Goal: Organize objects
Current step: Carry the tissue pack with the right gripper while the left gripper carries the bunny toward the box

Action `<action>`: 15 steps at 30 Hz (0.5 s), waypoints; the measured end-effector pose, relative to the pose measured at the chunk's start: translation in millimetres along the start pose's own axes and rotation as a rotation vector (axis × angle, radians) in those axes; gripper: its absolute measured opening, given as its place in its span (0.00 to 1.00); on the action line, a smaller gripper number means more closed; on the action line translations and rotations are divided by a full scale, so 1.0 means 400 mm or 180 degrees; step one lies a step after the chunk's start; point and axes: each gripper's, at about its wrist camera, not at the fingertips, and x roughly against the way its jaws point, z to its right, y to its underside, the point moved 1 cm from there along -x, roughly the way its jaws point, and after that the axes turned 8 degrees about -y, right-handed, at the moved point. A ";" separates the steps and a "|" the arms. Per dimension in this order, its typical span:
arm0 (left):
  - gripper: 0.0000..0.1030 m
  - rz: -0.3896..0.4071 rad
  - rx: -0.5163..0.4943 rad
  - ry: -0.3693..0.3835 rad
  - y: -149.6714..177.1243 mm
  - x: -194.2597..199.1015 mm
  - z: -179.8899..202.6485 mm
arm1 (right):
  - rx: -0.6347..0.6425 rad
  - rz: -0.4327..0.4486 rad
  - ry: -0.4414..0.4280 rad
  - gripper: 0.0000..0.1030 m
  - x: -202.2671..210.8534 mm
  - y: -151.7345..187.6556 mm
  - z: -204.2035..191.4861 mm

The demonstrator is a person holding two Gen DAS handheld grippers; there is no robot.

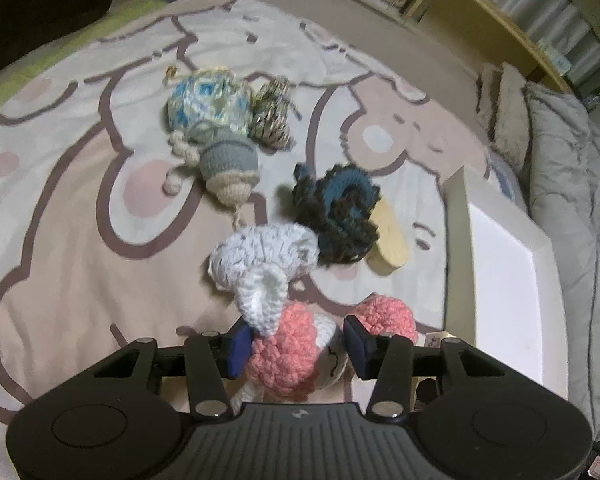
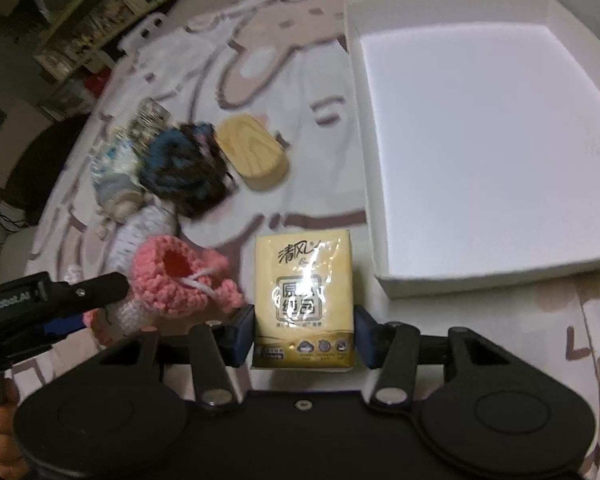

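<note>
Item: tissue pack (image 2: 303,300), long axis upright in frame, pinched in my right gripper (image 2: 303,334); white box (image 2: 360,128) lies upper right; left gripper (image 1: 296,342) clamps pink crochet toy (image 1: 288,356).

I see a bed with a cartoon blanket (image 1: 80,240). Ahead of my right gripper (image 2: 304,334): white tray (image 2: 364,160) on its right, wooden block (image 2: 256,156), dark yarn piece (image 2: 180,172) and crochet toys (image 1: 216,136) on its left.
</note>
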 end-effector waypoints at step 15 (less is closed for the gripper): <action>0.48 0.0616 -0.0020 0.0198 -0.041 0.127 0.006 | 0.0183 0.0555 -0.0140 0.50 0.108 -0.042 -0.051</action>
